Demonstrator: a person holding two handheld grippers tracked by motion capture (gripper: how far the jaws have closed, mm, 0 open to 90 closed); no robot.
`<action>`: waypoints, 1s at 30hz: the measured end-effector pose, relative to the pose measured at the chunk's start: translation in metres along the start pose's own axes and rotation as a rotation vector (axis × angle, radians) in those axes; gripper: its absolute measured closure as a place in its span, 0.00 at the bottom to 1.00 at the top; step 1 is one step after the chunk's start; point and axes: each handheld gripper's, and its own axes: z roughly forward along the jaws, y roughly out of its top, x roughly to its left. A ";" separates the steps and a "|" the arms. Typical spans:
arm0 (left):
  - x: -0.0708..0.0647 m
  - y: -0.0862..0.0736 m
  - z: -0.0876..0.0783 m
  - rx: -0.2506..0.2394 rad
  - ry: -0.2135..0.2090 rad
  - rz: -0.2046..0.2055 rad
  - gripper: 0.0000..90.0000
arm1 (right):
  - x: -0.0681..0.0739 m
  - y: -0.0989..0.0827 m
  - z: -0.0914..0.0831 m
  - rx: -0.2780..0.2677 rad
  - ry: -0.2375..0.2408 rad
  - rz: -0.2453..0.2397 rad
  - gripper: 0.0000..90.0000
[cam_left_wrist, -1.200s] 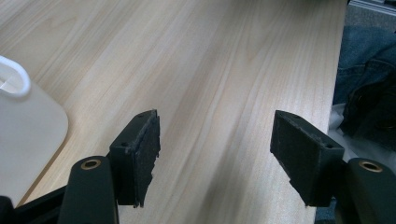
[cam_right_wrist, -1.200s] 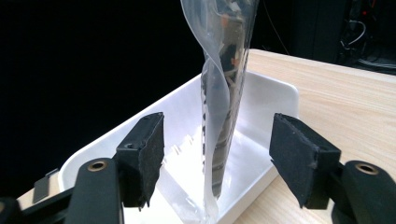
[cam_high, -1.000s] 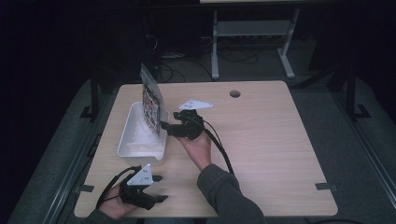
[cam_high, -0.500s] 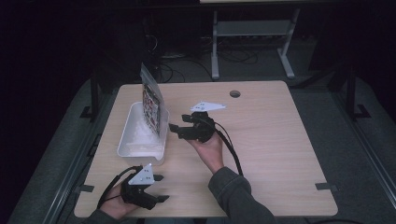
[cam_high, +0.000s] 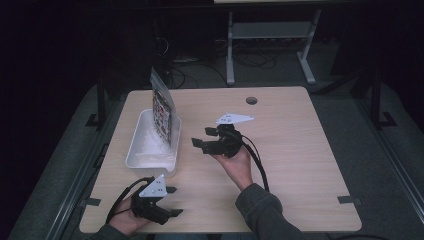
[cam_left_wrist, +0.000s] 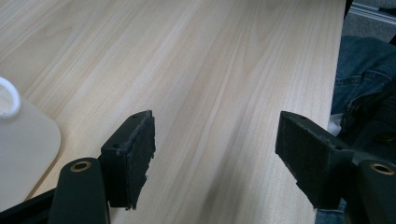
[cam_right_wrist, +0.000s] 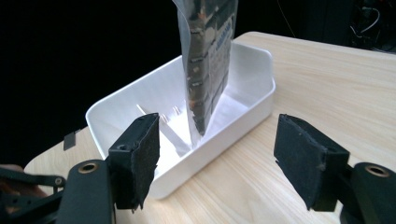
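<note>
Bag: a clear plastic bag (cam_high: 162, 105) with dark, printed contents stood on end in the white tub (cam_high: 145, 152), leaning against the tub's right-hand wall, its top rising well above the rim.
Bag, closer: in the right gripper view the bag (cam_right_wrist: 208, 56) looked flat and fairly stiff inside, the film glossy.
Handling (judgement): probably light; film likely slippery; the contents seemed rigid enough to take a pinch. Tall and thinly footed, so apt to tip.
Where to hold (judgement): across the flat faces near the upper edge, clear of the tub wall.
Tub: sat at the left side of the surface (cam_high: 300, 150), otherwise seemingly bare inside.
Right gripper (cam_high: 205, 137): held above the surface just right of the tub, pointed at it; jaws spread wide, nothing between them.
Left gripper (cam_high: 172, 202): low at the near left edge, well apart from the tub; jaws likewise wide apart and empty.
</note>
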 end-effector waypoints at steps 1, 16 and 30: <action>0.000 0.000 0.000 0.000 0.000 0.002 0.31 | -0.001 -0.001 -0.002 0.000 0.000 0.001 0.34; 0.000 0.003 0.003 -0.014 -0.004 -0.007 0.29 | -0.015 -0.015 -0.037 0.021 -0.002 0.022 0.33; 0.000 0.005 0.003 -0.034 -0.001 -0.025 0.27 | -0.030 -0.038 -0.075 0.056 -0.013 0.046 0.32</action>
